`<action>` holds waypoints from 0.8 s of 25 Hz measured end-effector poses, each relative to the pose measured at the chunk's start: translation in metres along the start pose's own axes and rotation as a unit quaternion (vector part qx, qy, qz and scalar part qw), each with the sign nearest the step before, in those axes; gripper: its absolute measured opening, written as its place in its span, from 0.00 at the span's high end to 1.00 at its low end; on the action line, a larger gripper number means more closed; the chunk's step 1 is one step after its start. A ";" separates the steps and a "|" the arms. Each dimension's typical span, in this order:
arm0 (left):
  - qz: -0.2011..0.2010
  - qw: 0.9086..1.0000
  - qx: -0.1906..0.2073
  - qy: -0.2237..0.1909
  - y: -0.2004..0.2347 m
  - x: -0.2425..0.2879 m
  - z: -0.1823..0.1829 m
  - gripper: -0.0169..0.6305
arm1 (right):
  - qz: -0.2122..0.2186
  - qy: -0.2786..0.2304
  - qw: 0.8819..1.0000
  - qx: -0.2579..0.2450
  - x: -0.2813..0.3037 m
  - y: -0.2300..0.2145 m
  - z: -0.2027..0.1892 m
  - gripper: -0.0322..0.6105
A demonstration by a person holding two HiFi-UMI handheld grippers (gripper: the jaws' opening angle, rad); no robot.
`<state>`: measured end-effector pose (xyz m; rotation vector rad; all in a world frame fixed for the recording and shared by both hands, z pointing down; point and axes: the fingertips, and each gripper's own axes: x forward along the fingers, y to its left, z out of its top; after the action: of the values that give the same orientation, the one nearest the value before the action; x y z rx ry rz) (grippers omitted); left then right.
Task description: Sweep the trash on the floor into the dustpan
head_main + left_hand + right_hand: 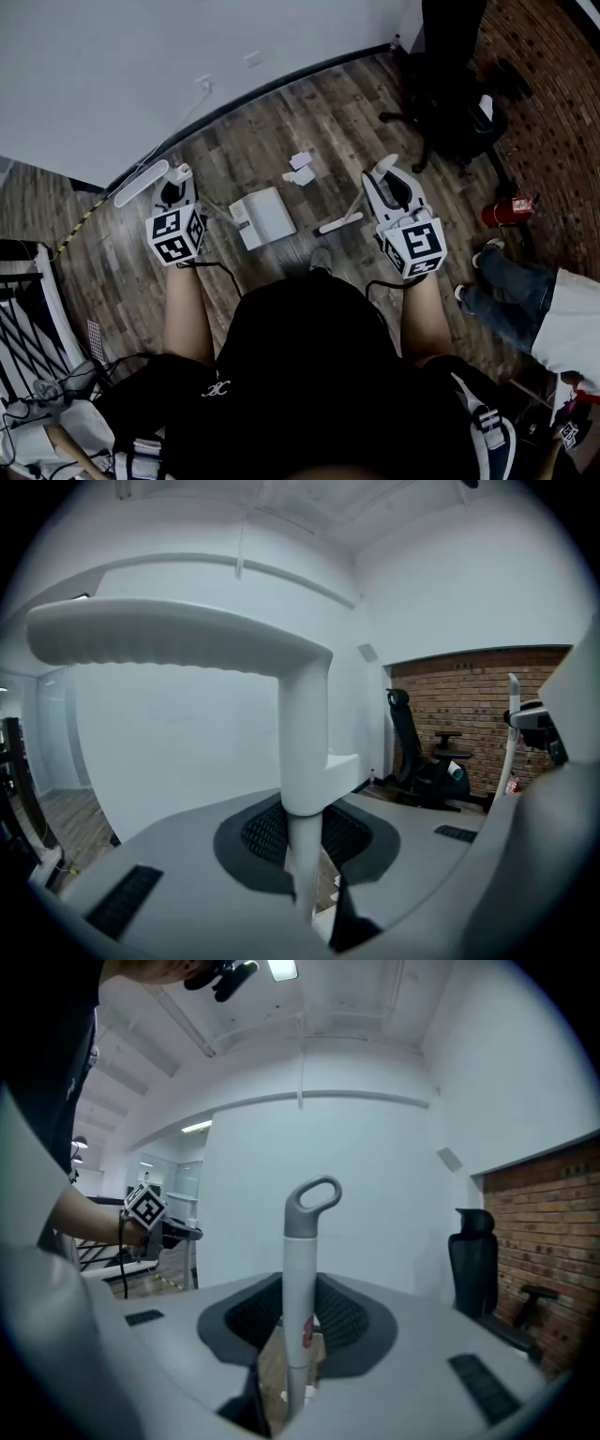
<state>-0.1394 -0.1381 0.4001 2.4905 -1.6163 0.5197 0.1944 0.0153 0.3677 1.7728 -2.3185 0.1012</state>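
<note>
Sweep staged; stroke judged not yet made.
Left tool clamps the dustpan handle, right tool clamps the broom; trash lies on the floor just beyond the dustpan. Next move likely requires the broom behind the trash.

Wall and office chair flank open floor.

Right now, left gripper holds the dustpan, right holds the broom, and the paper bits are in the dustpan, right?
No: the head view shows the paper bits on the floor beyond the dustpan, not inside. The left gripper does hold the dustpan, the right gripper the broom.
</note>
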 end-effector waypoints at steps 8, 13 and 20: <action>0.035 0.999 -0.017 -0.003 -0.014 0.049 0.026 0.89 | 0.054 0.017 0.998 -0.027 0.047 -0.066 -0.017 0.78; 0.044 0.999 -0.018 0.002 -0.018 0.078 0.024 0.89 | 0.055 0.047 0.997 -0.034 0.075 -0.100 -0.040 0.78; 0.039 0.999 -0.010 0.026 -0.021 0.133 0.001 0.89 | 0.076 0.073 0.993 -0.054 0.126 -0.118 -0.055 0.78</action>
<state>-0.0709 -0.2442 0.4475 2.3870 -1.6960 0.5694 0.2841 -0.1253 0.4387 1.4863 -2.3042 0.1243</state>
